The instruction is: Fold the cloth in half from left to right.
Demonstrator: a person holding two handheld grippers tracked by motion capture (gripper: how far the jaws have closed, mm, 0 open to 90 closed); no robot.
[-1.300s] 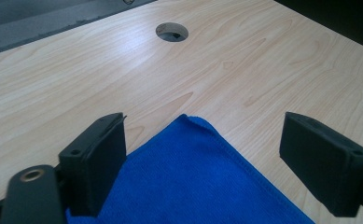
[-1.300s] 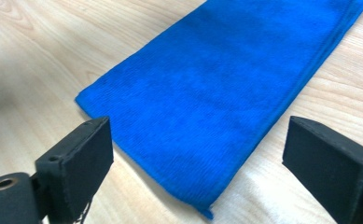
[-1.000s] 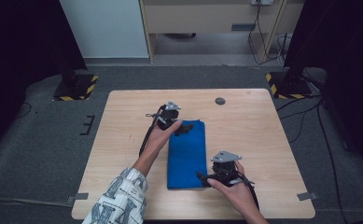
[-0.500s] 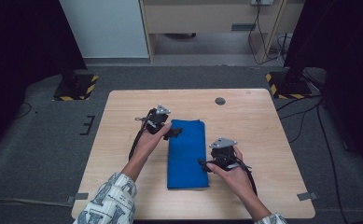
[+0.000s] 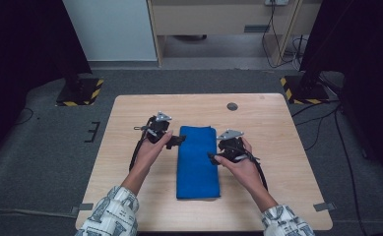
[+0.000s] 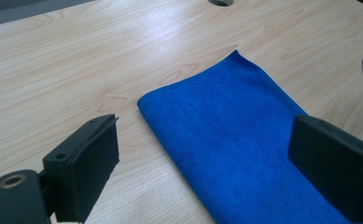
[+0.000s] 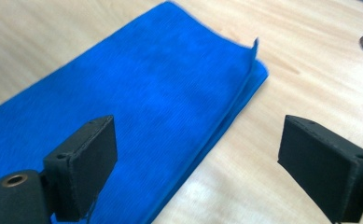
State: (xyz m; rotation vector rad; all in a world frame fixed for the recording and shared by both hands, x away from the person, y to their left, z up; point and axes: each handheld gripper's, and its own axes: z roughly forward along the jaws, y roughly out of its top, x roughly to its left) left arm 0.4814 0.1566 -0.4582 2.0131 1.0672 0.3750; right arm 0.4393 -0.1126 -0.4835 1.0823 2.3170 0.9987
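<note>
Folded blue cloth point(image 5: 197, 162) lies mid-table point(image 5: 277, 128); left gripper point(image 5: 175, 141) and right gripper point(image 5: 212, 157) flank it, jaws wide, empty; right gripper view reveals a lifted corner point(image 7: 254, 45).

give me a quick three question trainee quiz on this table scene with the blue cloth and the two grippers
1. True or false: the blue cloth lies folded on the table, between the left gripper and the right gripper.
2. The jaws of both grippers are: A) clamped on the cloth B) open and holding nothing C) shut and holding nothing.
3. Fill in: in the right gripper view, one corner of the cloth's top layer sticks ____.

Key
1. True.
2. B.
3. up.
</note>
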